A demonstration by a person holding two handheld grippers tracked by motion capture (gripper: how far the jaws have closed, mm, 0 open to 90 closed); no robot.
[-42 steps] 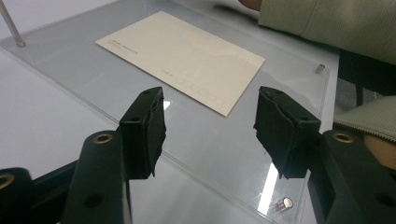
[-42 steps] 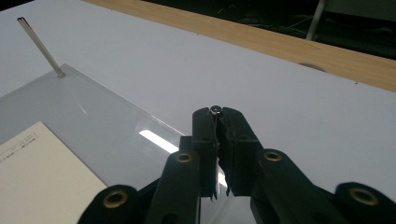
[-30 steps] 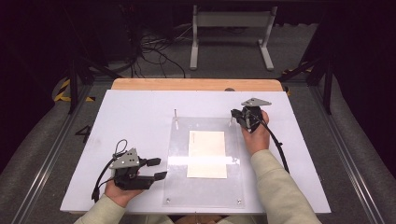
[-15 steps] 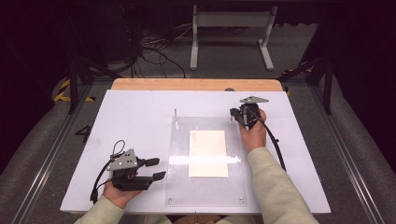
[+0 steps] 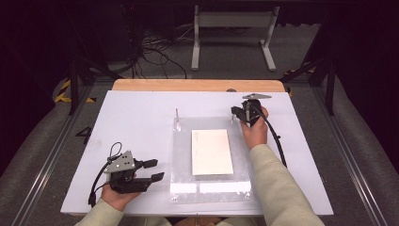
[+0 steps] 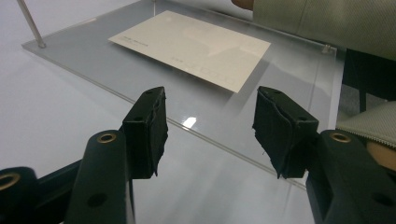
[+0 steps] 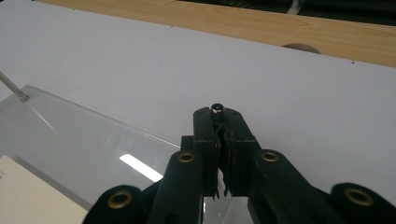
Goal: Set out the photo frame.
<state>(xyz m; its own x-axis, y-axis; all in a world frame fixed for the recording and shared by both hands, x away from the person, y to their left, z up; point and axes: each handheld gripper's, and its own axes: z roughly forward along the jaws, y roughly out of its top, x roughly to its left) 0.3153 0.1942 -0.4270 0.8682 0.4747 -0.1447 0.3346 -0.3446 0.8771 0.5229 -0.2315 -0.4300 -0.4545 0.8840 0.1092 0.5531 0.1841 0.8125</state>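
The print on the card (image 6: 194, 45) is too small to read, and the right gripper (image 7: 218, 112) hides most of the pin (image 7: 216, 108) it clamps.

White tabletop (image 5: 141, 127) sits over a wooden board (image 5: 197, 84), which shows as a strip along the far edge. A clear acrylic plate (image 5: 181, 155) lies flat on the white surface, slightly right of centre. A cream card (image 5: 211, 151) lies on the plate, long side running near-to-far. Two thin metal pins stand at the plate's far corners; left pin (image 5: 177, 114) clearly upright. Two white strips (image 5: 209, 187) lie along the plate's near edge. Remaining white surface bare on the left.
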